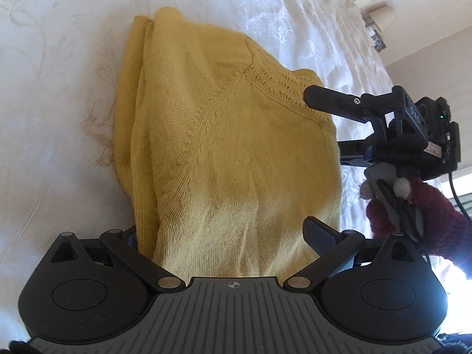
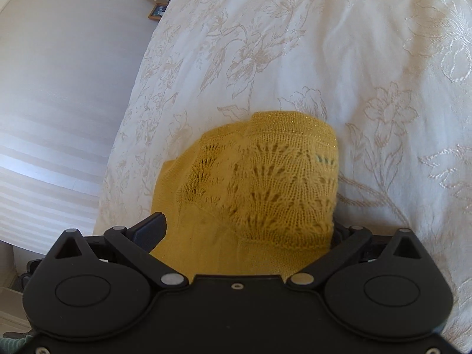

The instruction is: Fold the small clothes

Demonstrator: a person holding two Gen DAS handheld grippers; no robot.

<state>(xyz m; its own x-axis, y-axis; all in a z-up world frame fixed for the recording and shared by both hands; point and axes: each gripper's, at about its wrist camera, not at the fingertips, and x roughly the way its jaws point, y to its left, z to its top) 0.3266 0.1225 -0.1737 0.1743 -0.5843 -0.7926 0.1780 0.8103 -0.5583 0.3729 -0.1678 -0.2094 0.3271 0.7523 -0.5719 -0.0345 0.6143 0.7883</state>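
Observation:
A small mustard-yellow knitted sweater [image 1: 224, 147] lies folded on a white embroidered bedspread [image 1: 59, 118]. My left gripper [image 1: 224, 236] is open wide at its near end; the knit fills the gap between the fingers and covers the left fingertip. My right gripper [image 1: 321, 126] shows at the sweater's right edge, one finger above the lacy yoke and one below. In the right wrist view the right gripper [image 2: 244, 230] is open wide around the lace-patterned part of the sweater [image 2: 265, 183], whose fabric covers the right fingertip.
The bedspread [image 2: 324, 59] extends all around the sweater. The bed's edge runs down the left of the right wrist view, with a white wall or blind [image 2: 59, 103] beyond. A hand in a dark red glove [image 1: 413, 215] holds the right gripper.

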